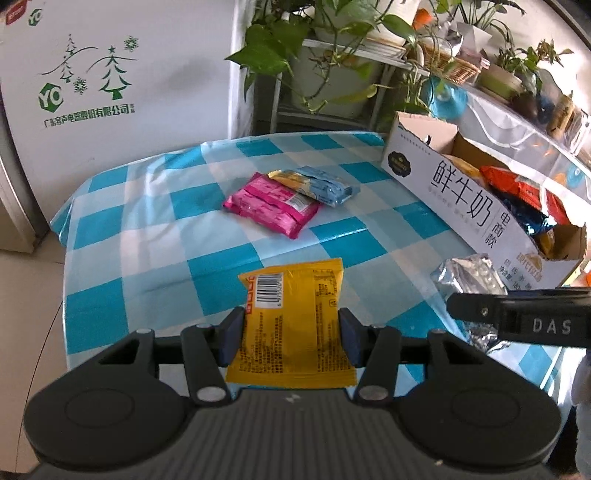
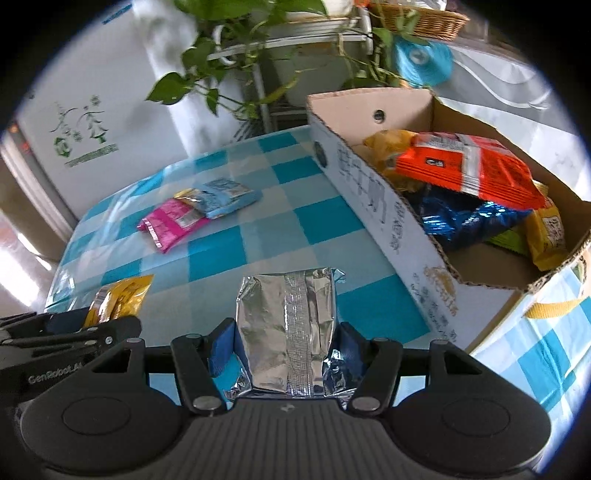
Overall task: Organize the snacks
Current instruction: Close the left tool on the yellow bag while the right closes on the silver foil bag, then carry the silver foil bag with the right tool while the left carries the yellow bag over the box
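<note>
My left gripper (image 1: 291, 334) is shut on a yellow snack packet (image 1: 291, 317), held over the near part of the blue-checked table (image 1: 155, 229). My right gripper (image 2: 286, 350) is shut on a silver foil packet (image 2: 288, 325), held beside the open cardboard box (image 2: 391, 221). The box (image 1: 458, 195) holds several snack bags, an orange one (image 2: 469, 166) on top. A pink packet (image 1: 273, 205) and a light blue packet (image 1: 317, 184) lie together mid-table, the blue partly on the pink. The right gripper shows in the left wrist view (image 1: 517, 319) with the foil packet (image 1: 469, 277).
A white appliance (image 1: 110, 74) with green tree print stands behind the table. A plant rack (image 1: 332, 55) with leafy pots and a wicker basket (image 2: 424, 18) stands behind the box. The floor (image 1: 22, 314) lies left of the table edge.
</note>
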Available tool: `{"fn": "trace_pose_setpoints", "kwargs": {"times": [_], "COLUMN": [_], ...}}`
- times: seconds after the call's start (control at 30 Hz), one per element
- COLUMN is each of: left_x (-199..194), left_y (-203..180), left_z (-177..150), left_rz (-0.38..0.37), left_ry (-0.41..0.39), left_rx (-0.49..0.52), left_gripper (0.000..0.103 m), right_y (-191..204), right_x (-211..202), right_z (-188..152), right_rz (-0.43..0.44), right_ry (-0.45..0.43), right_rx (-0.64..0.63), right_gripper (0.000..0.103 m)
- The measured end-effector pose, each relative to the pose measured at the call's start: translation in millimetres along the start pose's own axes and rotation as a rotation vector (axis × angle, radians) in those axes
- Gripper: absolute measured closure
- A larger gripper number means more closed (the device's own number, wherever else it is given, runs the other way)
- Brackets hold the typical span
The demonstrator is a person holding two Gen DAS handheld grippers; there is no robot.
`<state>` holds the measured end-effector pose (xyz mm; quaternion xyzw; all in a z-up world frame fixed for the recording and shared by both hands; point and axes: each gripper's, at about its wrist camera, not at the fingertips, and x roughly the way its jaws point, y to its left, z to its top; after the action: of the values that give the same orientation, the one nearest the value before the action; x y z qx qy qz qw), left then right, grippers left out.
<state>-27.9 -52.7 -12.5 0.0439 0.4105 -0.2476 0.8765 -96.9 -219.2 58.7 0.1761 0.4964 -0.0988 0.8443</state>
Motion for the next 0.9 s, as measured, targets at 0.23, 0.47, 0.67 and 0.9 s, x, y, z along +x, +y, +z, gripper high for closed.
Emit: {"fn": "trace_pose_setpoints", "kwargs": {"times": [0.23, 0.47, 0.67, 0.9], "left_x": [-11.3, -22.3, -33.8, -50.8], "left_y": [1.6, -0.3, -1.6, -10.5], "left_z": [-1.8, -2.7, -2.5, 2.5], "left_rz": [0.005, 0.003, 0.001, -0.014], "left_ry": [-0.018, -0.042, -0.07, -0.11], "left_rx": [-0.022, -0.021, -0.021, -0.01], "left_gripper": [0.05, 0.05, 0.05, 0.05], "right_y": [8.8, 15.0, 17.7, 16.9], "right_x": [-11.5, -21.1, -29.5, -45.2], "right_z": [-3.3, -8.1, -9.8, -0.6], "right_rz": [0.041, 0.057, 0.071, 0.095], "right_ry": [-0.007, -0.013, -0.021, -0.068], "right_rx": [-0.05, -0.077, -0.089, -0.094], "right_gripper": [0.037, 0.037, 0.037, 0.037]}}
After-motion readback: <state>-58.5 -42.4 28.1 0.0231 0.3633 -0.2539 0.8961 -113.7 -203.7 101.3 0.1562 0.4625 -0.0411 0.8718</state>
